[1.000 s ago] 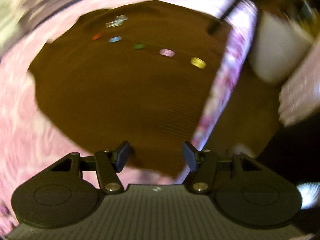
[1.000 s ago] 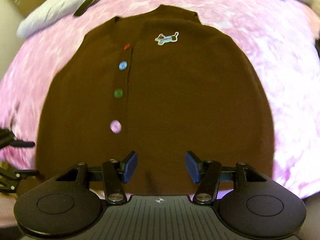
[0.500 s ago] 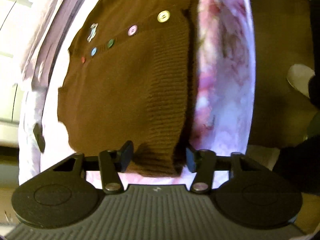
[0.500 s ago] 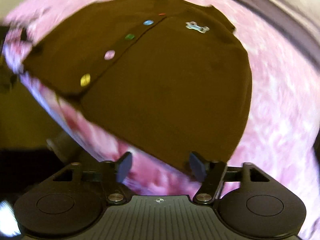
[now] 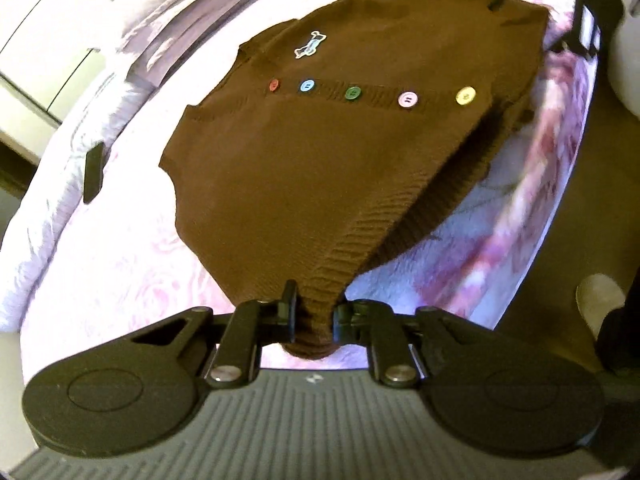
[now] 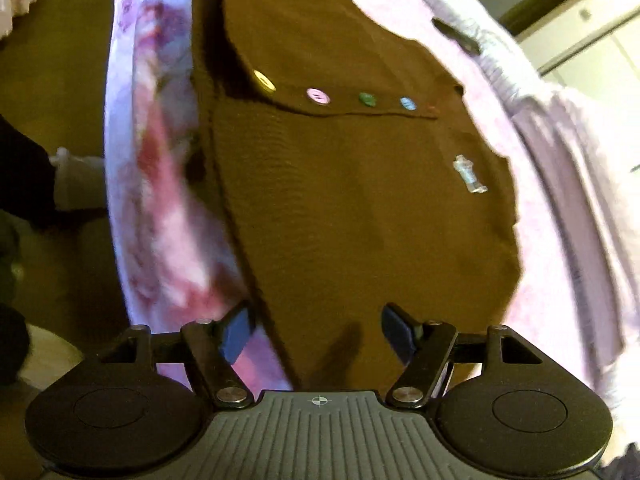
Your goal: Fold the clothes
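The left claw (image 5: 314,312) is clenched on a ribbed hem corner of the cardigan (image 5: 320,152); its jaws have just been closing, and the knit is bunched between the fingers (image 5: 289,300). From this corner the hem lifts off the bed (image 5: 120,280) and runs away toward the right of the left wrist view, where a lower layer of ribbing shows beneath the raised edge.

The right claw (image 6: 316,330) is released. Its jaws stand wide, and the other hem corner lies between the pads (image 6: 236,332) without being pressed.

The cardigan lies front up on the bed's pink floral cover, hem toward the bed edge, collar farther away. Five buttons (image 5: 408,99) run along the placket: yellow nearest the hem, then pink, green, blue and red. A small dog patch (image 5: 310,45) sits beside the placket near the collar.

Beyond the left side of the cardigan, a dark flat object (image 5: 93,172) rests on the cover; its kind cannot be told. At the far end, pale bedding (image 5: 180,12) is bunched up. White cabinets (image 6: 580,32) stand past the bed.
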The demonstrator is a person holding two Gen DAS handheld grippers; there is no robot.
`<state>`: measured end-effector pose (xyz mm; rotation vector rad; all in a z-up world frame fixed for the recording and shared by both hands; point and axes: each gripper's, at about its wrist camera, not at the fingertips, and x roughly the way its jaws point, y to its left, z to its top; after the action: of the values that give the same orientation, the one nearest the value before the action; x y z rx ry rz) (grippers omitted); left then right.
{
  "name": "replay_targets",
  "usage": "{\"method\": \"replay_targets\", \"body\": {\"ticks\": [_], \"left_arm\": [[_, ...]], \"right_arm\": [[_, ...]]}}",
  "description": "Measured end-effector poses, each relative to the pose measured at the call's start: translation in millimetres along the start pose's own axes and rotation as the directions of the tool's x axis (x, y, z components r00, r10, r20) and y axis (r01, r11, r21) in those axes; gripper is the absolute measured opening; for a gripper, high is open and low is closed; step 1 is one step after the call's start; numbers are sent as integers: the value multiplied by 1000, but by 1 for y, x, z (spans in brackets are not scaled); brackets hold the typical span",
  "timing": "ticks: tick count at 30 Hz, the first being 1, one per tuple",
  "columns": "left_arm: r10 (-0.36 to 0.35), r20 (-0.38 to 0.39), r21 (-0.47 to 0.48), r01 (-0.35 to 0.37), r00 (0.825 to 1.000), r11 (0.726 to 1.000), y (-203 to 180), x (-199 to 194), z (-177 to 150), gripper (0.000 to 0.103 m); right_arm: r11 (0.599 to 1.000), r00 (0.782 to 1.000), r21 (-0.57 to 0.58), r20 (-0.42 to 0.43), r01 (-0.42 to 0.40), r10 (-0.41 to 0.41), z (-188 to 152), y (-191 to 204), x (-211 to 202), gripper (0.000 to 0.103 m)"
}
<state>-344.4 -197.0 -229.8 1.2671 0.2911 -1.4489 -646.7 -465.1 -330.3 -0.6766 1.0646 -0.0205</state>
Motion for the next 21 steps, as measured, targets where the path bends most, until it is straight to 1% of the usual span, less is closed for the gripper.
{"method": "replay_targets", "body": {"ticks": [2, 4, 5, 6, 7, 9, 11, 14, 16, 17, 19, 21], "left_arm": [[-7, -10, 16, 8, 1000, 1000, -3, 2, -2, 13], [-12, -17, 32, 13, 1000, 999, -8, 4, -2, 13], [-16, -19, 39, 17, 1000, 999, -9, 8, -1, 13], [-18, -18, 44, 19, 1000, 999, -9, 9, 0, 13], [-16, -18, 51, 17, 1000, 999, -9, 11, 1, 13], [-14, -20, 61, 15, 1000, 998, -9, 13, 1, 13], [-15, -23, 70, 16, 1000, 997, -9, 14, 1, 12], [-31, -24, 77, 32, 999, 997, -5, 9, 1, 10], [-51, -16, 87, 53, 999, 995, -4, -5, 0, 10], [-63, -12, 92, 64, 998, 994, -4, -13, -1, 9], [-97, -19, 91, 99, 995, 991, -5, -31, -4, 9], [-135, -42, 78, 138, 990, 987, -13, -50, -10, 9]], "right_arm": [[1000, 1000, 0, -8, 13, -13, -6, -3, 0, 69], [1000, 1000, 4, -15, 19, -18, -8, -7, 1, 64], [1000, 1000, 6, -19, 21, -21, -8, -8, 2, 50], [1000, 999, 11, -27, 25, -25, -8, -11, 2, 29], [999, 999, 18, -37, 29, -29, -7, -14, 1, 21], [999, 998, 41, -62, 34, -32, -8, -23, 5, 15], [998, 996, 62, -89, 8, -2, -12, -29, 10, 6], [995, 994, 89, -97, -33, 42, -10, -40, 9, 4], [992, 994, 119, -96, -49, 61, -8, -49, 0, 4], [988, 993, 139, -92, -61, 75, -6, -53, -8, 4], [985, 991, 141, -71, -101, 112, -2, -54, -31, 4], [979, 985, 132, -61, -154, 163, 0, -46, -57, 4]]}}
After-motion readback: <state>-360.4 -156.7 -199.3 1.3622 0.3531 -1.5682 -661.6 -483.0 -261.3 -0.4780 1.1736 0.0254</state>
